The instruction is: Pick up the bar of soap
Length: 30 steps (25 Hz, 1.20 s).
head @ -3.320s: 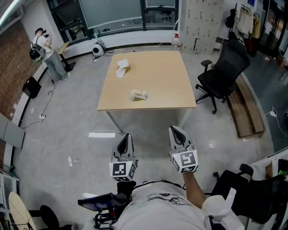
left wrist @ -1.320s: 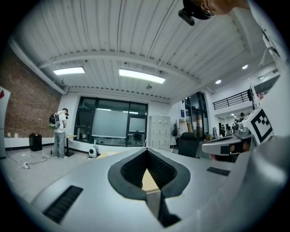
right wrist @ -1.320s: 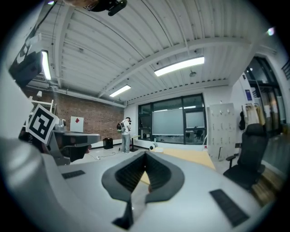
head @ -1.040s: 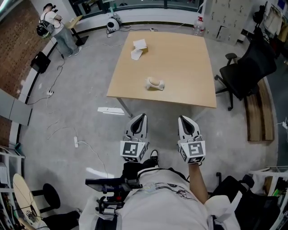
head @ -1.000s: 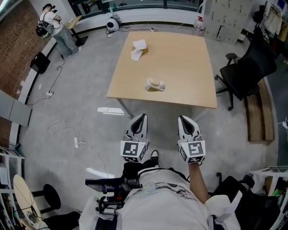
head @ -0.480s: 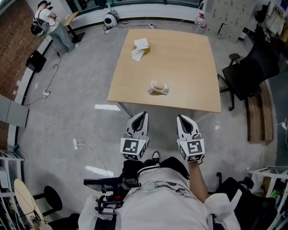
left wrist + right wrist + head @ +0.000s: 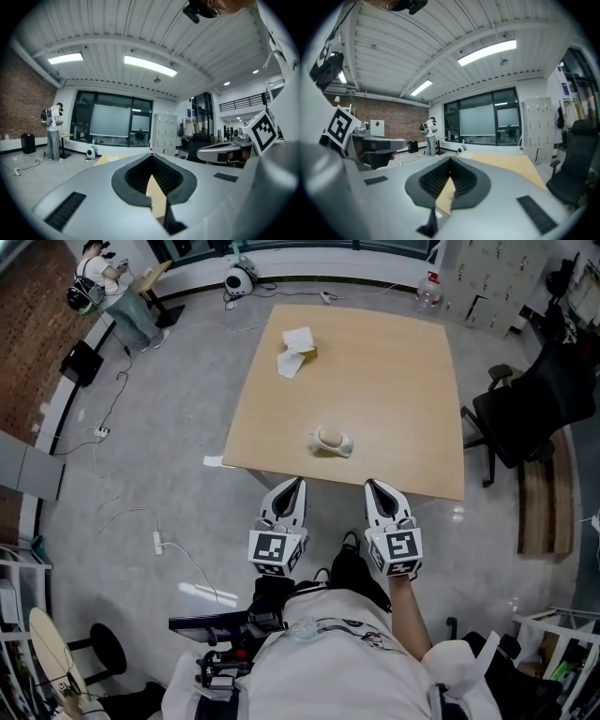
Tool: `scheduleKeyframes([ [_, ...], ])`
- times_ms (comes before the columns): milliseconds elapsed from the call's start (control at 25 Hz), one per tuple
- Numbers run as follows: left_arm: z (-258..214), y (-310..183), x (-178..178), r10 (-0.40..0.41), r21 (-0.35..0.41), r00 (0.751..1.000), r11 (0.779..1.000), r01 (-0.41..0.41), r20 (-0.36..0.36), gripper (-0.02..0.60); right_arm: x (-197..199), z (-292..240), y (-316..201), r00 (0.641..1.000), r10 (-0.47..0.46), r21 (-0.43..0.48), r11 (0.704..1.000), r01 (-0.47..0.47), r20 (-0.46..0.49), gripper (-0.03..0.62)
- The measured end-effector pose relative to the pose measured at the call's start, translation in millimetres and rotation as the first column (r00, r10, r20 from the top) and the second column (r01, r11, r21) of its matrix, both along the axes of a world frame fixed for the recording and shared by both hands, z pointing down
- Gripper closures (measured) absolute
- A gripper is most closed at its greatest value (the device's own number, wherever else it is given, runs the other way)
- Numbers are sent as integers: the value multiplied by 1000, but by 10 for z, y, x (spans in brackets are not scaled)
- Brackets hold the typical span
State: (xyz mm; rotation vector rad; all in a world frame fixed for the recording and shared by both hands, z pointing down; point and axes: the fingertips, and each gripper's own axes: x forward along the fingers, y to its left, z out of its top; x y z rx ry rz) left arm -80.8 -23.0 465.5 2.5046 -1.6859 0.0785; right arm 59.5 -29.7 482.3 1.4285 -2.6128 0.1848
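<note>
— Table (image 7: 394,381)?
— Wooden; crumpled papers (image 7: 296,351) near its far left corner.
— Surroundings?
— Black chair (image 7: 534,409) at right, bottle (image 7: 430,292) past the far corner, person (image 7: 117,296) standing far left.

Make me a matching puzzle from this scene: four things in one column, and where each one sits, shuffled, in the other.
Things:
1 bar of soap
2 white paper
3 black office chair
4 standing person

Places:
A on the floor, right of the table
B top left, by the brick wall
C on the table, near its front edge
D on the table, far left part

Pairs: 1-C, 2-D, 3-A, 4-B
</note>
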Motion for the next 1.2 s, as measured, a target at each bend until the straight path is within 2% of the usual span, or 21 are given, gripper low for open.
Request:
scheduleKeyframes([
  [320,-160,-771,203,-39,29,999,999,38,32,578,130,-155,-800,998,-49,33,998,48,31,591],
  [600,93,-1086,309,-58,-41,997,997,60,58,578,201,56,-1137,995,-89,-29,996,90,38,591],
  [840,276,-1249,196,-79,-101,995,991,85,62,578,77,248,-1338,991,-128,-82,988,130,28,591],
  [1040,581,-1355,54,-70,-221,996,972,81,58,578,-95,591,-1462,985,-171,-170,972,164,-31,591],
  [1200,984,-1425,-61,-43,-351,997,934,62,62,578,-275,960,-1546,966,-241,-248,946,211,-95,591],
])
